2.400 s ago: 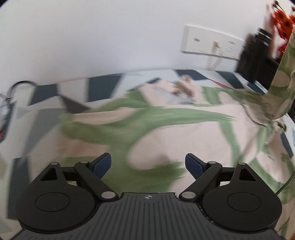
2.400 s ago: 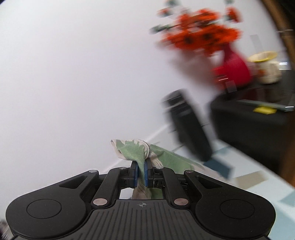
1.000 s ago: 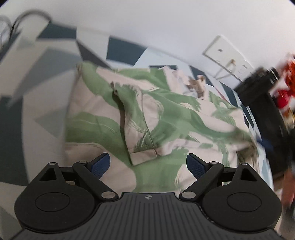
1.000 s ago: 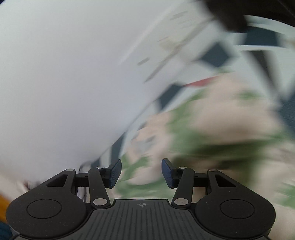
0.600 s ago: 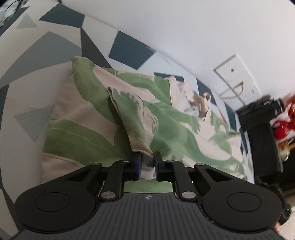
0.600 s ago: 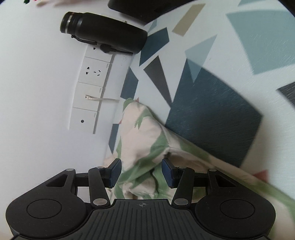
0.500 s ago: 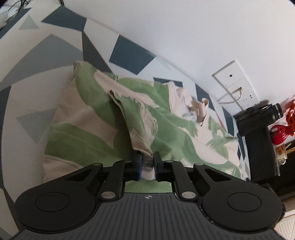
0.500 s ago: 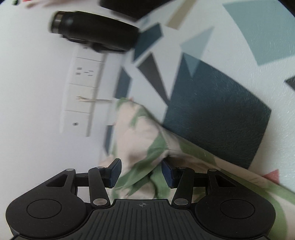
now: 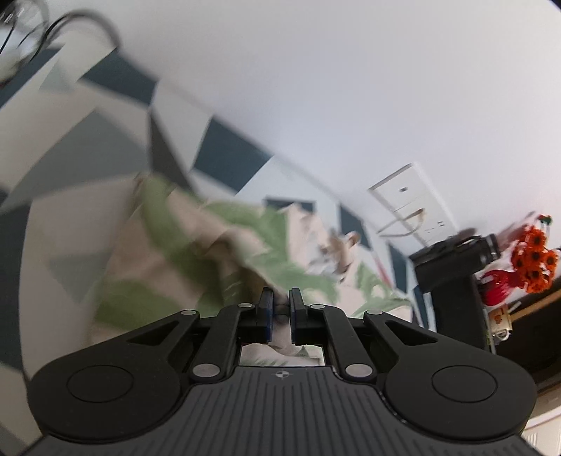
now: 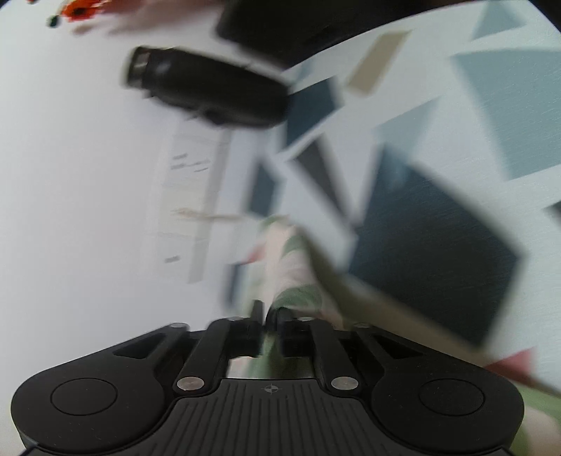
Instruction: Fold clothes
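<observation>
Writing: none could be read; both views were motion-blurred, and the small marks on the wall socket plate [image 9: 413, 207] were too smeared to make out.
Cables: dark loops [image 9: 45, 28] lay at the far left of the left wrist view, on the desk by the wall.
Desk: its cover [image 9: 52, 140] carried a pattern of navy, grey and pale triangles and ran up against a white wall.
Garment: a cream piece of clothing with green leaf shapes [image 9: 196, 252] lay crumpled on the desk, one fold lifted toward the left gripper.
Left gripper: the left gripper [image 9: 279, 308] had its jaws drawn nearly together, pinching a fold of the garment between the blue pads [image 9: 266, 305].
Black cylinder: a dark tube-like object [image 9: 452, 259] stood right of the garment, just below the socket plate.
Flowers: orange blooms in a red vase [image 9: 526, 259] stood at the far right on a dark shelf.
Right gripper: the right gripper [image 10: 268, 322] had its jaws close together too, clamped on an edge of the same garment [image 10: 294, 273], which ran away from the jaws across the desk toward the wall.
</observation>
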A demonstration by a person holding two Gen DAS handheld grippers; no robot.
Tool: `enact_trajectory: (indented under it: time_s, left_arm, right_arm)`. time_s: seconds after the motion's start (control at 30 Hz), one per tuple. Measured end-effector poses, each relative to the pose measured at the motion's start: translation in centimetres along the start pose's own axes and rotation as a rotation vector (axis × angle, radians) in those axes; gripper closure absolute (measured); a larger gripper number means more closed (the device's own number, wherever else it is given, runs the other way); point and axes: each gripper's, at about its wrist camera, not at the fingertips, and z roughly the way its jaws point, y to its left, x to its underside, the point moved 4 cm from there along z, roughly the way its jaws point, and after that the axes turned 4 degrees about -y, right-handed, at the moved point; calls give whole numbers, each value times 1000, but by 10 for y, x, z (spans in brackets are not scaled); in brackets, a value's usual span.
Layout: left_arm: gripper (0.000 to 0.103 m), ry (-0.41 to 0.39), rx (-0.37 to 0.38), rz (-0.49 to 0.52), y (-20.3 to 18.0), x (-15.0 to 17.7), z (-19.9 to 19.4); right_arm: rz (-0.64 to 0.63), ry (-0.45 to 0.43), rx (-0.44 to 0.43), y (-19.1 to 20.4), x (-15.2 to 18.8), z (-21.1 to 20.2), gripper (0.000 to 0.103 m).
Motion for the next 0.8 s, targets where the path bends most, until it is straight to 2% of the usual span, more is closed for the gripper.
enact_trajectory:
  time_s: [0.07,0.17,0.3,0.4,0.43,0.57,0.67,0.7,0.8]
  left_arm:
    - [94,6,-2,-18,4,4,0]
    - [94,-1,3,-16,4,6,-1]
    - [94,-22,16,8,-5,0,-5]
    - [94,-36,28,28,-14,-4,-8]
    - [94,-39,31,28,-16,-5,-8]
    - [94,-39,29,20,-18,-5,-8]
    - [94,-35,13,34,-15,-3,-7]
    - [94,-31,8,33,-13,-1,-7]
    - [94,-21,-4,33,-8,3,-6]
  right_arm:
    - [-43,-13,45,-3,7,-6,74]
    - [-222,-5,79,4,37,-18,74]
    - [-573,1,148,26,87,-9,74]
    - [-858,0,202,45,123,4,71]
    - [-887,-15,213,50,127,10,70]
    - [-757,-44,241,52,114,30,70]
    - [-774,-45,238,55,111,36,79]
    - [-769,-40,235,54,109,36,89]
    - [-623,-40,213,43,89,28,94]
